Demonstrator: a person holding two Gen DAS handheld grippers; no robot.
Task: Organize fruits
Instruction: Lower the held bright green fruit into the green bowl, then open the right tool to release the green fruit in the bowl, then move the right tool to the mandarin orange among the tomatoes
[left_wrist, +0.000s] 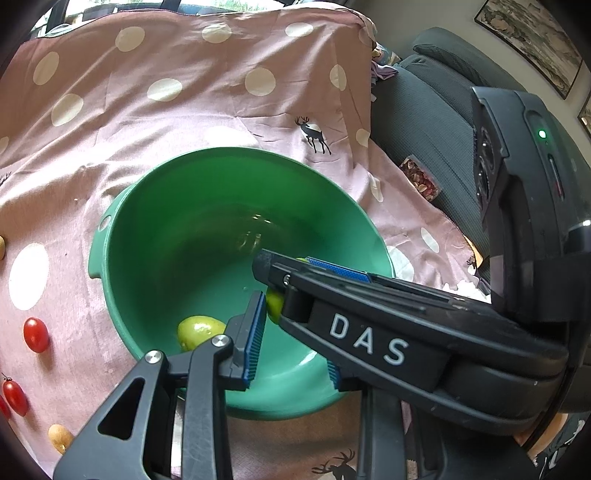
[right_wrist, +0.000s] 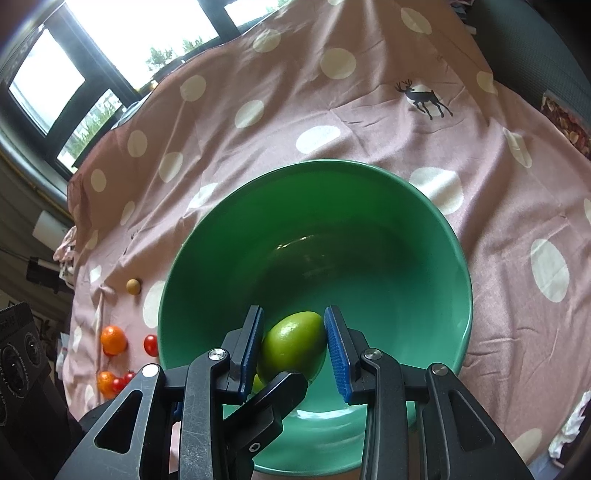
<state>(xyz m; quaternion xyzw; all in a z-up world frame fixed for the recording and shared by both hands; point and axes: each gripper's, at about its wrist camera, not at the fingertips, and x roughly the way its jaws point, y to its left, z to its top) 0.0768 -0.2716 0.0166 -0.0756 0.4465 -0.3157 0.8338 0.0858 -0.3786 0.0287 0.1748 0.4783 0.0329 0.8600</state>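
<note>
Item: green fruit (right_wrist: 293, 345), clamped between the pads of the right hand-held gripper (right_wrist: 295, 349), low inside the green bowl (right_wrist: 424, 266) toward its 6 o'clock wall; long axis crosswise. Left hand-held gripper (left_wrist: 291, 332): nearly together, whether it grips anything unclear. Second green fruit (left_wrist: 199, 330) on the bowl floor, at its 9 o'clock.

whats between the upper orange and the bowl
A red tomato lies on the cloth between the upper orange and the bowl; the right wrist view shows it.
</note>
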